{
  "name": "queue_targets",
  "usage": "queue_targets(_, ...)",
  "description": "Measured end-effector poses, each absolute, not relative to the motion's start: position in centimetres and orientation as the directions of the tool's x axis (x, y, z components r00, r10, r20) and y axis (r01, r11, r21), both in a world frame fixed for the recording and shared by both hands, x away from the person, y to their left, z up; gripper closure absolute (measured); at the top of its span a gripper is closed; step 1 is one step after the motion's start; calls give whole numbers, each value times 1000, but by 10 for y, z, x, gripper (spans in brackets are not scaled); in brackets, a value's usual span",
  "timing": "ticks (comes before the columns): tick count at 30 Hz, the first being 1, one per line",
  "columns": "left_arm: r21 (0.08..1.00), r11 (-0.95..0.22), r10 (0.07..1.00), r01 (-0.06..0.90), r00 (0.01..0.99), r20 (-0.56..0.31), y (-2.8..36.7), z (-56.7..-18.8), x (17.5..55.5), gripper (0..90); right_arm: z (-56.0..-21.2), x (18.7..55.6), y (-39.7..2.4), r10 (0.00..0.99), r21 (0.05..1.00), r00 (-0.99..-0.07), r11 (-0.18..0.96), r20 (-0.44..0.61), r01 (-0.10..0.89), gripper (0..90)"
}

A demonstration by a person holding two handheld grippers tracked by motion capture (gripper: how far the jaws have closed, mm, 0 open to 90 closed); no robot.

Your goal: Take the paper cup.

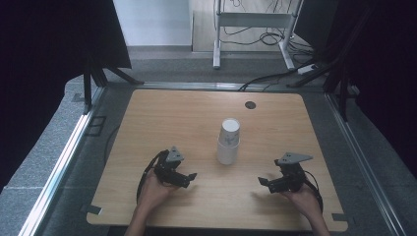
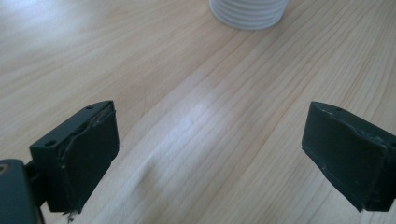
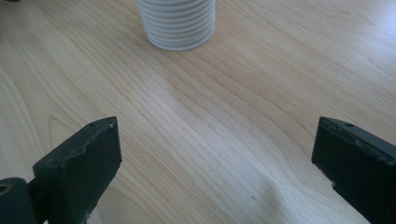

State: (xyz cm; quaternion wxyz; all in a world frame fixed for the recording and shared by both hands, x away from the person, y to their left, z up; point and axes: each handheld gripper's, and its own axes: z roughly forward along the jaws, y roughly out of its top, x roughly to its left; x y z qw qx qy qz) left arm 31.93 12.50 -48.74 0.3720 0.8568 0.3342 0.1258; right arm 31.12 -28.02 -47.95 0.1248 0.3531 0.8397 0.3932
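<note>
Overhead, the stack of white paper cups (image 1: 228, 141) stands inverted near the centre of the wooden worktop (image 1: 162, 118). My left tongs (image 1: 188, 179) sit at 8 o'clock of it, my right tongs (image 1: 265, 183) at 4 o'clock, both released and empty. Left gripper view: jaws spread wide, stack (image 2: 247, 11) at 12 o'clock. Right gripper view: jaws likewise apart, stack (image 3: 177, 23) at 11 o'clock.

Your right hand-held gripper (image 3: 212, 170) has its two black jaws spread wide, with bare wooden bench (image 3: 219, 126) between them. Ahead, near the top edge, stands a white ribbed stack of cups (image 3: 177, 23), apart from both jaws.
</note>
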Motion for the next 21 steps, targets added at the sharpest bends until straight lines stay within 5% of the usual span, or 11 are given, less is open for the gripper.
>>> queue_targets(21,747,-515,593,421,804,-45,94,-468,349,56,-451,328,-262,639,782,-765,433,84,448,31)
